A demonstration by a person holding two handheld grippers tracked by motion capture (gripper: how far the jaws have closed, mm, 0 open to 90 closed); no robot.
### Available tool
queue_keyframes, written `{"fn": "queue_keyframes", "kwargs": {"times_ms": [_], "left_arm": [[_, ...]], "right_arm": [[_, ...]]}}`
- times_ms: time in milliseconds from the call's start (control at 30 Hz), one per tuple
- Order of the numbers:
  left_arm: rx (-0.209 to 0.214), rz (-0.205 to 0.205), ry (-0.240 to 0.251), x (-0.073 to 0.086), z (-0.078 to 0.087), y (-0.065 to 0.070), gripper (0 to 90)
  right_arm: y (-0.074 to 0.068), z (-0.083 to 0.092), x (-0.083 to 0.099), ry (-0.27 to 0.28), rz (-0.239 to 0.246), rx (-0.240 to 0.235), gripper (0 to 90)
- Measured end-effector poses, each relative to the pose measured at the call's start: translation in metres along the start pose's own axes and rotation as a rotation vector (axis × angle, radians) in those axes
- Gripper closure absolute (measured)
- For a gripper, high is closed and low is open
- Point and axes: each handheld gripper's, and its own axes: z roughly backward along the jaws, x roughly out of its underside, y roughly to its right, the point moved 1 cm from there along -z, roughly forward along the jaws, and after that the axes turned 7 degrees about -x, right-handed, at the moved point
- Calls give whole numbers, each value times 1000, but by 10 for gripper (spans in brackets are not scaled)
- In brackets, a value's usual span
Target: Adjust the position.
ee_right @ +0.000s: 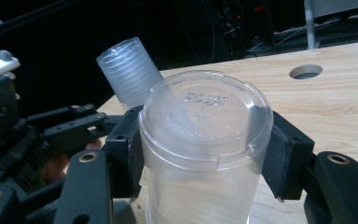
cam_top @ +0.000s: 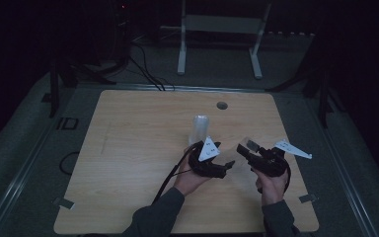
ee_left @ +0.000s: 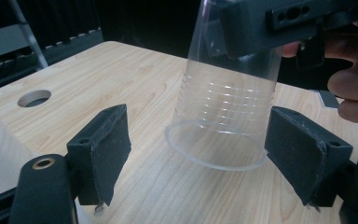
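High view: the right gripper (cam_top: 244,150) holds a clear plastic cup (cam_top: 241,163) upside down above the light wooden desk (cam_top: 128,163), at its near right part. The left gripper (cam_top: 225,168) is brought in from the left, just beside the cup. A stack of frosted translucent plastic cups (cam_top: 200,129) stands upright on the desk behind the left gripper, well clear of both. Judged from this, the cup has been picked up and is being presented to the other gripper; a second grasp or a handover is not yet made.

Left gripper view: the clear plastic cup (ee_left: 228,116) hangs mouth down, its rim just above the desk (ee_left: 121,79). It lies between the left gripper's (ee_left: 198,144) two padded jaws, which stand apart; neither pad touches the cup wall, with a visible gap on each side. The right gripper (ee_left: 279,21) clamps the cup at its upper end. What remains, in all likelihood: close the left jaws on the ribbed lower wall.

Right gripper view: the right gripper (ee_right: 203,149) is clamped on the clear plastic cup (ee_right: 205,121), one pad pressing each side just below the upturned base. The stack of frosted cups (ee_right: 130,70) stands beyond, and the left gripper's dark body (ee_right: 51,130) sits close at the left.
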Motion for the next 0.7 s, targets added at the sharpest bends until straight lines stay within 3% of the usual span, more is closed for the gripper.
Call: {"fn": "queue_keyframes", "kwargs": {"times_ms": [600,700], "left_arm": [[17,-21,-10,-2,-19,10,207],[16,-23,-9,-1,-20,10,208]], "right_arm": [[-3,-2,0,19,-46,-64,404],[-2,-3,1,29,-77,-90,406]]}}
